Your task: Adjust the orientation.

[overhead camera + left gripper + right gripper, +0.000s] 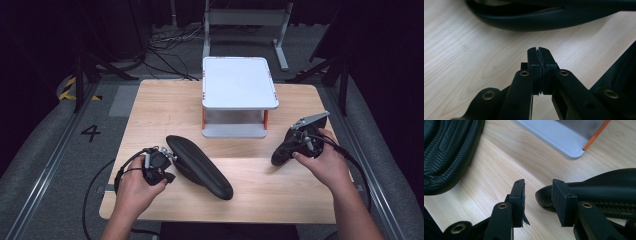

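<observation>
A black shoe point(200, 167) lies sole up on the wooden table point(165, 105), left of centre. My left gripper point(167, 175) sits just left of it, apart from it. In the left gripper view its pads point(539, 50) are pressed together with nothing between them, and the shoe's edge point(536, 20) lies just beyond. My right gripper point(280, 156) rests low at the table's right side. In the right gripper view its jaws point(538, 187) stand apart. The toe of a second black shoe point(604, 187) pokes into the gap from behind the right jaw, and the left pad is off it. The first shoe's ribbed sole point(446, 152) fills the upper left.
A white two-tier stand point(240, 82) with orange posts stands at the back middle of the table; its base plate point(554, 135) lies ahead of the right gripper. Cables trail from both grippers off the table's front. Bare wood lies between the two hands.
</observation>
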A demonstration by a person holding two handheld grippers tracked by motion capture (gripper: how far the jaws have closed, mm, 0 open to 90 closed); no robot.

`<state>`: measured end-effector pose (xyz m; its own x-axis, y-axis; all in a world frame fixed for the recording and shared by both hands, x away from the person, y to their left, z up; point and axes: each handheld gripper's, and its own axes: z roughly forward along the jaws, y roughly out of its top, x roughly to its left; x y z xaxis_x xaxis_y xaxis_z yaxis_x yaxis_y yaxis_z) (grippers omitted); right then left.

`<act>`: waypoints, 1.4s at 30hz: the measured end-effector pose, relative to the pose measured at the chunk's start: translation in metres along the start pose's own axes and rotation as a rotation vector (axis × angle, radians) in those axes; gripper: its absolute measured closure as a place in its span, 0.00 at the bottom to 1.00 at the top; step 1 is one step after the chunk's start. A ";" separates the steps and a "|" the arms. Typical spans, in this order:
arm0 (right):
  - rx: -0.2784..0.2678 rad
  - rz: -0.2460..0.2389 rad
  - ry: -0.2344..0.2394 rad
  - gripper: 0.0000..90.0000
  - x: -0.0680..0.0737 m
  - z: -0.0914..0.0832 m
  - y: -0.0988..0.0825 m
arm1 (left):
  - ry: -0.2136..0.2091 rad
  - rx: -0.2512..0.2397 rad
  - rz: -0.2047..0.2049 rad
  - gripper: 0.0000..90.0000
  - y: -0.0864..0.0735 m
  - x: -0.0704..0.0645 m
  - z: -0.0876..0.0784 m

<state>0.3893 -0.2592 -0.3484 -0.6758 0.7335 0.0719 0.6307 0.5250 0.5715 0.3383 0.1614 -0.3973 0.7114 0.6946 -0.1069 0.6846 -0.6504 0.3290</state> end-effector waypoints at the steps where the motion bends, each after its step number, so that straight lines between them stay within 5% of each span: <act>1: 0.000 -0.002 0.000 0.72 0.000 0.000 -0.001 | -0.007 0.009 -0.002 0.98 0.002 0.000 0.005; 9: -0.002 0.015 -0.007 0.72 -0.003 -0.002 -0.006 | -0.004 0.042 -0.027 0.99 0.006 0.005 0.028; 22: -0.021 0.040 -0.023 0.71 -0.007 -0.012 -0.014 | -0.015 -0.039 -0.042 0.97 0.018 0.008 0.026; 32: -0.016 0.074 -0.035 0.71 -0.011 -0.018 -0.024 | -0.007 -0.109 -0.009 0.97 0.046 0.003 0.015; 42: -0.009 0.092 -0.043 0.71 -0.014 -0.019 -0.031 | 0.000 -0.142 0.020 0.98 0.075 -0.002 0.030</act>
<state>0.3714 -0.2942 -0.3514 -0.5982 0.7964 0.0891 0.6854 0.4509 0.5718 0.3927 0.1016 -0.4006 0.7250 0.6815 -0.0992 0.6406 -0.6145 0.4604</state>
